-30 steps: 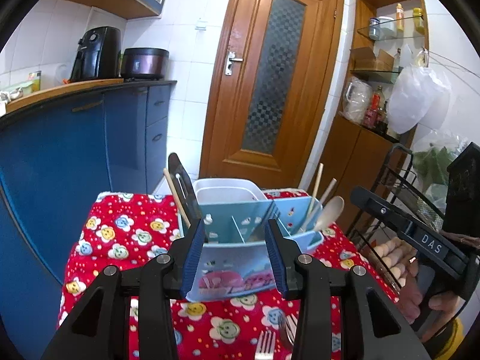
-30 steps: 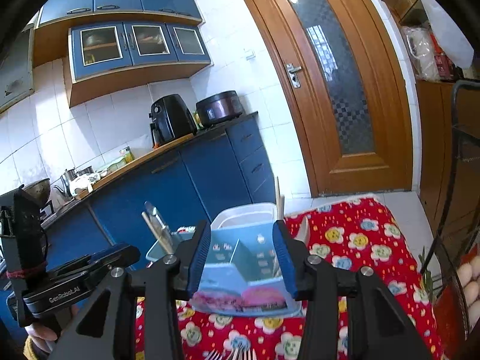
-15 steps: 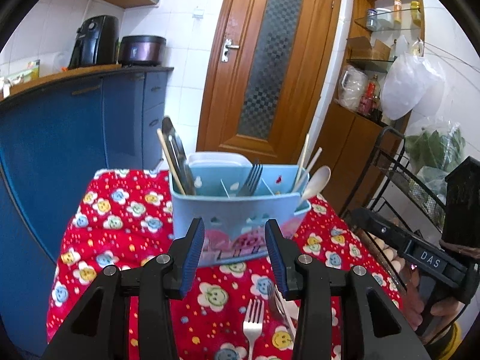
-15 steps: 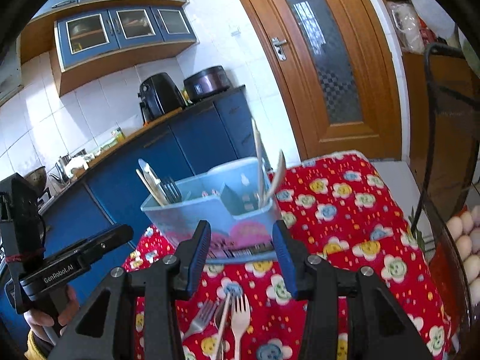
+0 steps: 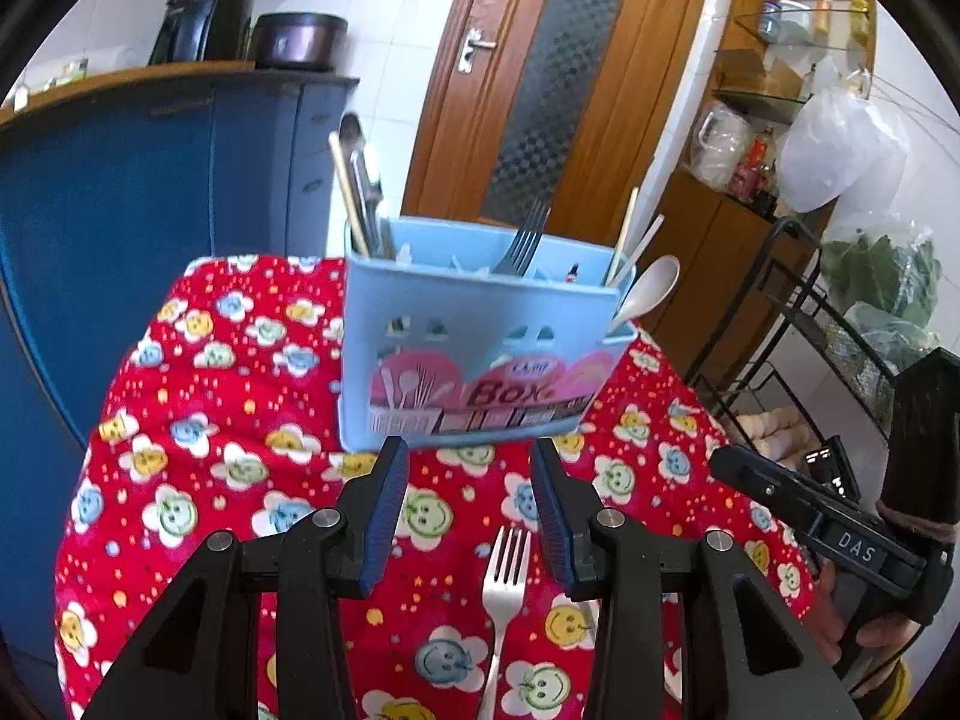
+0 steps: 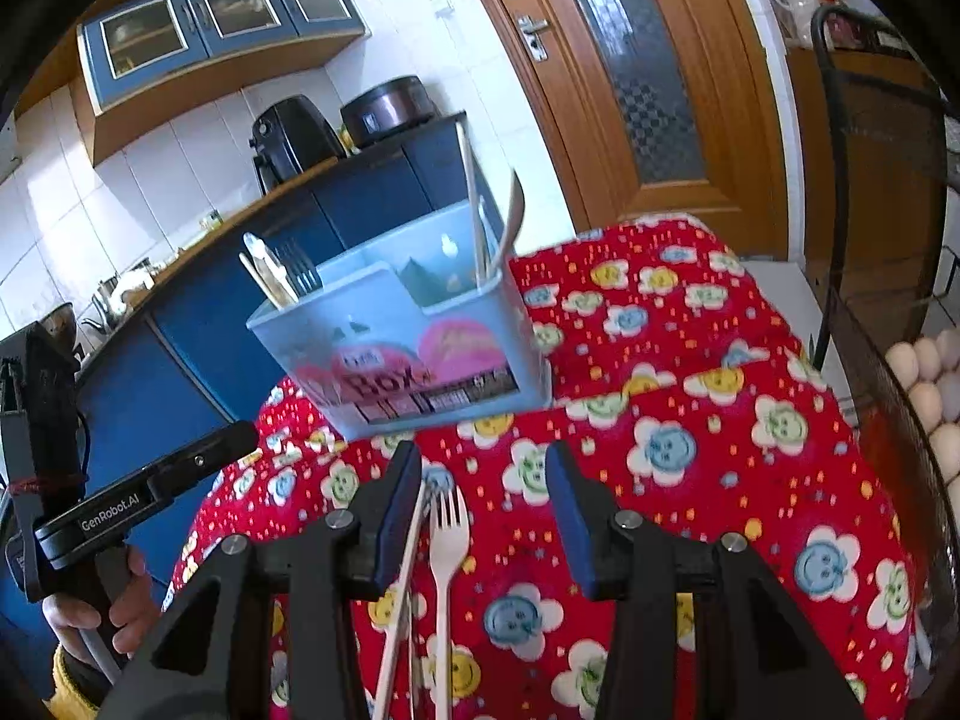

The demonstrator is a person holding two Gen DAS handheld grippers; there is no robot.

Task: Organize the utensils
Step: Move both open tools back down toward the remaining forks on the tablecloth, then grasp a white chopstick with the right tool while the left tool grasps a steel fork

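Observation:
A light blue utensil box (image 5: pixel 480 348) stands on the red flowered tablecloth (image 5: pixel 198 396); it holds a fork (image 5: pixel 522 237), chopsticks, a white spoon (image 5: pixel 651 288) and dark utensils. It also shows in the right wrist view (image 6: pixel 408 336). A metal fork (image 5: pixel 504 576) lies on the cloth between my left gripper's fingers; the left gripper (image 5: pixel 471 510) is open and empty above it. My right gripper (image 6: pixel 480 510) is open and empty over a white fork (image 6: pixel 447 546) and a thin chopstick (image 6: pixel 405 576).
A blue kitchen counter (image 5: pixel 120 180) runs along the left. A wooden door (image 5: pixel 540 78) is behind the table. A black wire rack (image 5: pixel 840 324) with eggs (image 6: pixel 930 384) stands at the right table edge. The other gripper shows in each view: the right one (image 5: pixel 828 528), the left one (image 6: pixel 120 498).
Both grippers have pulled back and dropped lower, away from the box. The forks on the cloth now lie between the open fingers.

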